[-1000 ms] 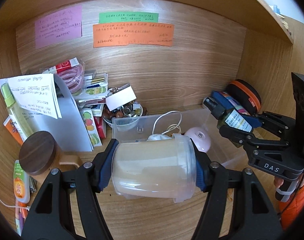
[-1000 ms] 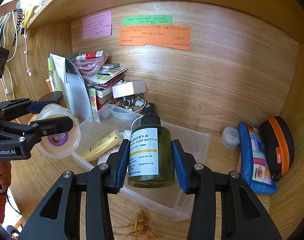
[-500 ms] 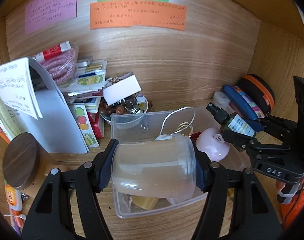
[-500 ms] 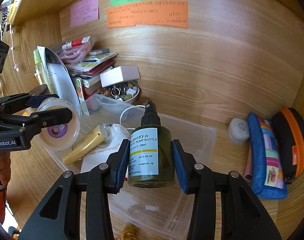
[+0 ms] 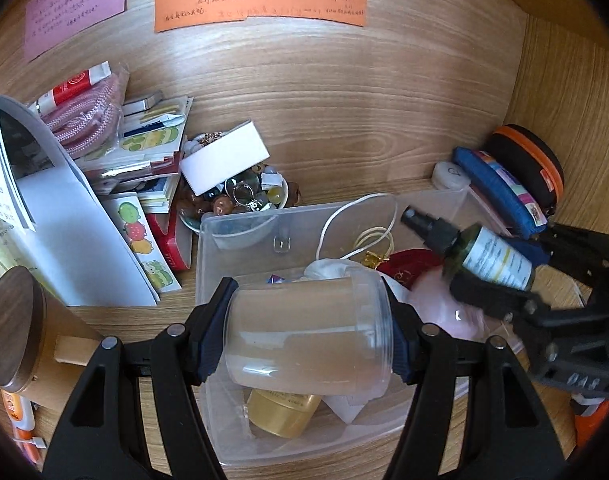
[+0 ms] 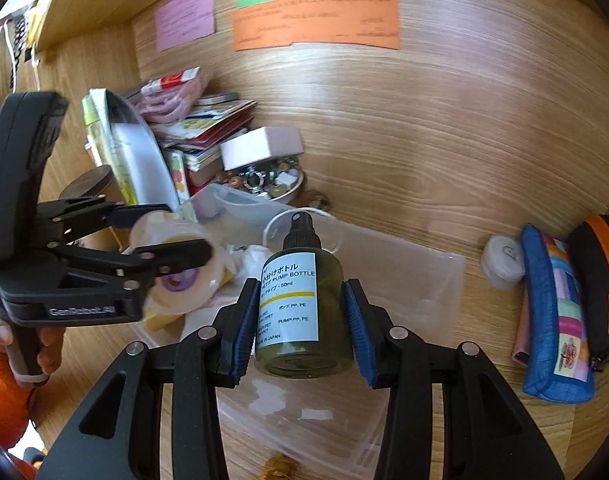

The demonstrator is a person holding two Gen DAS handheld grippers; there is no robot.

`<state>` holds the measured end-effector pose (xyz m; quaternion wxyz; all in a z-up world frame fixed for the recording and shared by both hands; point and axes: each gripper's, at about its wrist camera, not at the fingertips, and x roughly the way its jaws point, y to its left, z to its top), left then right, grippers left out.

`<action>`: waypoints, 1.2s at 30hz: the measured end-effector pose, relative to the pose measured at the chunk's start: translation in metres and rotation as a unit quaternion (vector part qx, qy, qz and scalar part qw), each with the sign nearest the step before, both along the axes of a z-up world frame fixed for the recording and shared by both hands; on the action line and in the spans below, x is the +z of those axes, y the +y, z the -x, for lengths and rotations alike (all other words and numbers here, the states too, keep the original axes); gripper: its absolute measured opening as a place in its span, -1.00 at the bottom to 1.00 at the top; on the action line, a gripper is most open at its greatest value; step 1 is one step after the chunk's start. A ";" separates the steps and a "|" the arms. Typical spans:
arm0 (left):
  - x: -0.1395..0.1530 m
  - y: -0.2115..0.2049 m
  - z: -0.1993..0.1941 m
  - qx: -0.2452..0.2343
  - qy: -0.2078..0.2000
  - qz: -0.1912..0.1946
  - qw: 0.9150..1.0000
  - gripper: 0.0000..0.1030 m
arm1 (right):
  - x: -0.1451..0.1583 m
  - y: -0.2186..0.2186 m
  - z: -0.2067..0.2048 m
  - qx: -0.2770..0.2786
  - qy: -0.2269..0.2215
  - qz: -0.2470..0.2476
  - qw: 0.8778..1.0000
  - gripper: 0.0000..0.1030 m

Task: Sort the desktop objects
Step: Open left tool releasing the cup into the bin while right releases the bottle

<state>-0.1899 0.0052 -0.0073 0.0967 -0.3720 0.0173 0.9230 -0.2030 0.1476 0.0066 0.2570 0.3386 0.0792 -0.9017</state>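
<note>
My left gripper (image 5: 310, 336) is shut on a clear plastic jar (image 5: 308, 336) lying sideways, held over the left half of a clear plastic bin (image 5: 208, 248). The jar also shows in the right wrist view (image 6: 176, 268). My right gripper (image 6: 302, 312) is shut on a dark green pump bottle (image 6: 300, 312) with a white label, held over the bin's right half (image 6: 444, 280). The bottle shows in the left wrist view (image 5: 488, 256). In the bin lie a gold tube (image 5: 284, 412), a white cord (image 5: 356, 216), a red pouch (image 5: 408, 264) and a pink item.
A bowl of beads and trinkets (image 5: 240, 196) with a white box on it stands behind the bin. Booklets and papers (image 5: 64, 200) pile at the left. A white round case (image 6: 502, 260), blue pouch (image 6: 556, 312) and orange-black case (image 6: 600, 280) sit right.
Both grippers moved forward and down over the bin with their objects still held. The jar and the bottle now hang closer to the bin's contents.
</note>
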 end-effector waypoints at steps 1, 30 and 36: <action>-0.001 0.000 0.000 0.000 -0.001 0.001 1.000 0.28 | -0.002 -0.003 -0.001 0.004 -0.001 -0.003 1.000 -0.25; -0.004 0.000 0.005 -0.008 -0.017 -0.020 1.000 0.42 | -0.002 0.006 0.000 0.000 0.022 -0.019 1.000 0.14; 0.006 -0.003 -0.002 0.002 -0.008 -0.019 1.000 0.49 | 0.002 0.004 -0.003 0.002 0.022 -0.016 1.000 0.14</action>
